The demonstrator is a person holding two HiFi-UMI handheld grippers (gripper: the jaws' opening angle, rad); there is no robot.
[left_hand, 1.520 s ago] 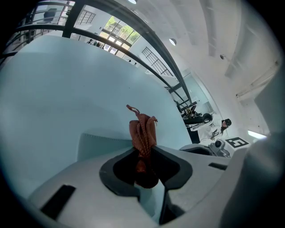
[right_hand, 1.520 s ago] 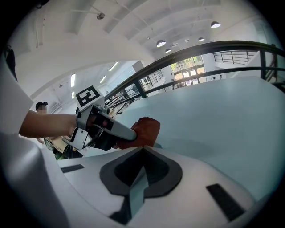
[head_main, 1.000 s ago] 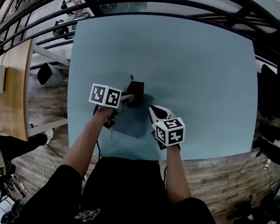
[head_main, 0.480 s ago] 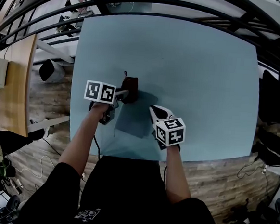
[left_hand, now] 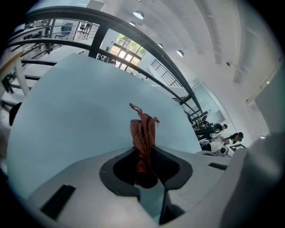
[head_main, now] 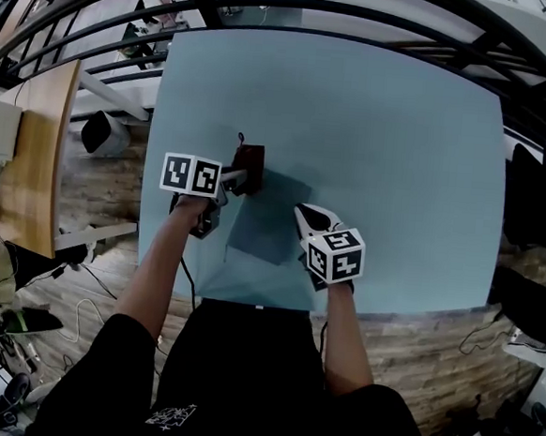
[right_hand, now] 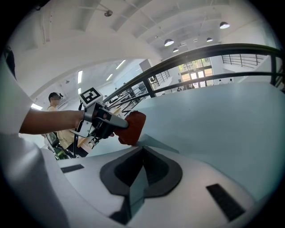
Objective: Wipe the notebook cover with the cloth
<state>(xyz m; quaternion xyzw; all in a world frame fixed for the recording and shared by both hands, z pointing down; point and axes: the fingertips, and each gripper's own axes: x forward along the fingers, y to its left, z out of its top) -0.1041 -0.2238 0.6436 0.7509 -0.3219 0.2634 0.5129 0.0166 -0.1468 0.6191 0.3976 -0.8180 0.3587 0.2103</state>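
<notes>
A teal notebook (head_main: 265, 227) lies flat on the light blue table (head_main: 402, 128), near its front edge. My left gripper (head_main: 237, 176) is shut on a bunched red cloth (head_main: 250, 167), which sits at the notebook's far left corner. In the left gripper view the cloth (left_hand: 143, 133) sticks up from between the jaws of that gripper (left_hand: 144, 165). My right gripper (head_main: 302, 214) is at the notebook's right edge. In the right gripper view a thin blue edge of the notebook (right_hand: 153, 143) runs into its closed jaws (right_hand: 138, 174), with the cloth (right_hand: 132, 128) beyond.
A dark curved railing (head_main: 383, 22) runs behind the table. A wooden desk (head_main: 32, 165) stands to the left over plank flooring. People (left_hand: 229, 138) are far off in the background. The table's front edge (head_main: 341, 307) is close to my body.
My left gripper has carried the red cloth a little to the left, toward the notebook's far left corner. The right gripper has stayed on the notebook's right edge.
</notes>
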